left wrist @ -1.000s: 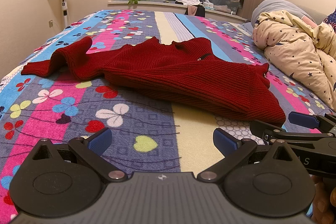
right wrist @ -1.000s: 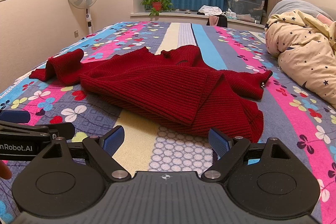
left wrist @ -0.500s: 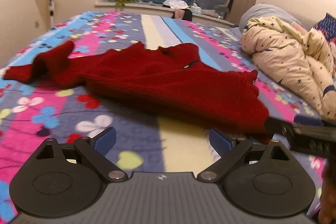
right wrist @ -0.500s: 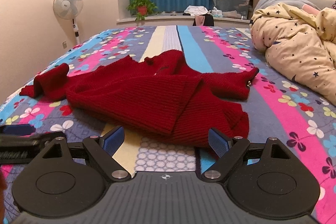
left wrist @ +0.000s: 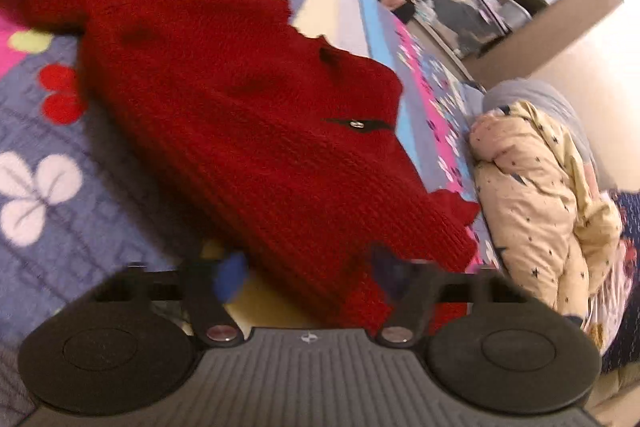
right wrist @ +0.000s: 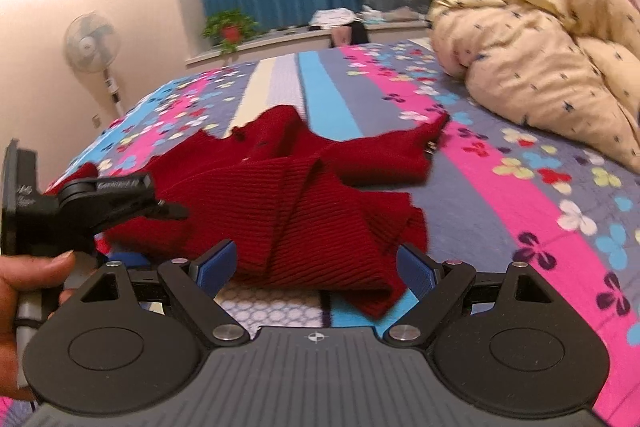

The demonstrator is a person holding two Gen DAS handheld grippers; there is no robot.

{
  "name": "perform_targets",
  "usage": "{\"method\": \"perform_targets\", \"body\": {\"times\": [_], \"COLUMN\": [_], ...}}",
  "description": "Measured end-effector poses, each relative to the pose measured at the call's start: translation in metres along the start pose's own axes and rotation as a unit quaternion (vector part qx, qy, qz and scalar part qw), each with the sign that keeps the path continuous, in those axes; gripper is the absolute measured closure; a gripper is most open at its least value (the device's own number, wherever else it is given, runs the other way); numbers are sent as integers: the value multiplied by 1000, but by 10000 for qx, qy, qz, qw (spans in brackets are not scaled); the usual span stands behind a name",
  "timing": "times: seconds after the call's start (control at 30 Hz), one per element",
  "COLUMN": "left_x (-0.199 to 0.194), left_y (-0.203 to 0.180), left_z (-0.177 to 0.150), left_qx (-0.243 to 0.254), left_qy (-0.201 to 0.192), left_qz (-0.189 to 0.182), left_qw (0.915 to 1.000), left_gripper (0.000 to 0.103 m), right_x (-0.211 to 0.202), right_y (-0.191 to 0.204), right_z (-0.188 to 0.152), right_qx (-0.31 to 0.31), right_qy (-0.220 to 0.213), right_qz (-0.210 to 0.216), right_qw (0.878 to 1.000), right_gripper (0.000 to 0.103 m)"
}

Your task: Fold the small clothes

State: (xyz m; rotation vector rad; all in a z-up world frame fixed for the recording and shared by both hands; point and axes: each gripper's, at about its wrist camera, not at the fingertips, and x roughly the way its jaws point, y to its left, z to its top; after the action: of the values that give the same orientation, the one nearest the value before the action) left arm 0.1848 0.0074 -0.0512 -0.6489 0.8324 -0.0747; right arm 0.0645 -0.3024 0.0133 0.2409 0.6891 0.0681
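- Left hand-held gripper (left wrist: 308, 269): jaws closing, about half apart. The near hem of the red knit sweater (left wrist: 248, 115) lies between the blue pads (left wrist: 230, 277); the picture is blurred, so whether the pads press the cloth yet cannot be told.
- In the right wrist view the left hand-held gripper (right wrist: 168, 209) shows from the side, tip over the sweater's (right wrist: 288, 203) left part, with a hand (right wrist: 24, 291) on its grip.
- Right hand-held gripper (right wrist: 316, 265): jaws wide apart, holding nothing. The sweater's folded lower edge sits between and just ahead of the blue pads (right wrist: 214, 263); no clear contact.
- Sweater: spread, rumpled, on the flower-patterned bedspread (right wrist: 520, 195), directly ahead of both hand-held grippers; one sleeve runs off ahead and left of the left one, the other ahead and right of the right one. A small metal clasp (left wrist: 356, 124) shows on a dark tab.
- Writing: white lettering on the left hand-held gripper's side arm, too blurred to read.
- Ahead and right of the right hand-held gripper: cream star-print duvet (right wrist: 540, 67), bunched.
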Motion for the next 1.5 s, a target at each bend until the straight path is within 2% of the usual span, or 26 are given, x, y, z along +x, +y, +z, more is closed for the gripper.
{"method": "perform_targets", "body": {"times": [0.03, 0.07, 0.1, 0.13, 0.17, 0.23, 0.27, 0.37, 0.47, 0.5, 0.53, 0.6, 0.63, 0.7, 0.73, 0.77, 0.8, 0.83, 0.87, 0.93, 1.03, 1.13, 1.33, 1.43, 1.47, 1.5], "left_x": [0, -2, -5, -11, -23, -49, -66, -129, -195, -211, -223, -239, -242, -239, -231, -222, -213, -208, -208, -207, -188, -171, -140, -129, -126, -123], "left_y": [-2, -3, -2, -1, 2, 7, 11, 38, 86, 104, 121, 152, 158, 168, 178, 191, 197, 196, 193, 189, 181, 173, 164, 164, 164, 164], "left_z": [0, 0, -1, -1, -2, -4, -7, -14, -12, -9, -5, 13, 19, 24, 26, 26, 26, 26, 27, 28, 24, 20, 9, 6, 5, 5], "left_qx": [99, 179, 217, 265, 355, 603, 790, 1336, 1667, 1710, 1723, 1072, 1104, 1236, 1011, 686, 505, 526, 586, 556, 593, 670, 1016, 1155, 1181, 1204], "left_qy": [5, 52, 84, 85, 62, 66, 125, 387, 589, 688, 695, 744, 591, 354, 349, 477, 738, 825, 716, 643, 811, 973, 1259, 1388, 1425, 1451], "left_qz": [10, -26, -50, -62, -101, -217, -232, -226, -225, -78, 105, -35, -6, 318, 351, 314, 429, 563, 568, 385, 434, 518, 745, 924, 977, 1015], "left_qw": [10000, 9998, 9997, 9996, 9993, 9979, 9965, 9900, 9840, 9828, 9825, 9914, 9921, 9912, 9937, 9960, 9951, 9936, 9941, 9956, 9940, 9916, 9840, 9792, 9779, 9768], "left_gripper": [75, 85, 87, 91, 91, 92, 92, 93, 95, 96, 96, 99, 99, 94, 84, 76, 76, 75, 63, 47, 46, 46, 46, 46, 47, 47], "right_x": [0, 1, 1, 2, 1, -1, -4, -15, -27, -30, -31, -24, -16, 5, 21, 35, 51, 63, 76, 98, 126, 156, 198, 198, 195, 191], "right_y": [-4, -7, -11, -14, -16, -23, -28, -48, -67, -72, -76, -82, -82, -80, -79, -80, -81, -82, -83, -82, -81, -82, -80, -64, -59, -55], "right_z": [0, 1, 1, 2, 2, 5, 6, 13, 21, 24, 26, 32, 35, 40, 42, 42, 42, 40, 39, 37, 37, 34, 23, 21, 21, 21], "right_qx": [95, 197, 285, 351, 417, 585, 720, 1039, 1256, 1296, 1320, 1259, 1187, 942, 805, 750, 733, 726, 718, 760, 664, 544, 270, -262, -429, -600], "right_qy": [13, 29, 40, 42, 29, -38, -114, -382, -684, -744, -776, -687, -583, -277, -39, 162, 394, 565, 737, 919, 966, 1072, 1396, 1185, 1088, 1007], "right_qz": [-42, -81, -120, -153, -188, -250, -293, -421, -484, -462, -429, -303, -253, -105, -26, 14, 4, -43, -101, -157, -226, -340, -151, -46, -80, -72], "right_qw": [9999, 9998, 9995, 9993, 9989, 9980, 9969, 9930, 9885, 9877, 9873, 9892, 9909, 9951, 9967, 9971, 9965, 9957, 9946, 9927, 9928, 9922, 9897, 9926, 9931, 9931], "right_gripper": [20, 26, 29, 39, 56, 74, 79, 82, 82, 82, 82, 80, 79, 75, 65, 57, 55, 54, 54, 50, 38, 38, 35, 59, 83, 89]}}
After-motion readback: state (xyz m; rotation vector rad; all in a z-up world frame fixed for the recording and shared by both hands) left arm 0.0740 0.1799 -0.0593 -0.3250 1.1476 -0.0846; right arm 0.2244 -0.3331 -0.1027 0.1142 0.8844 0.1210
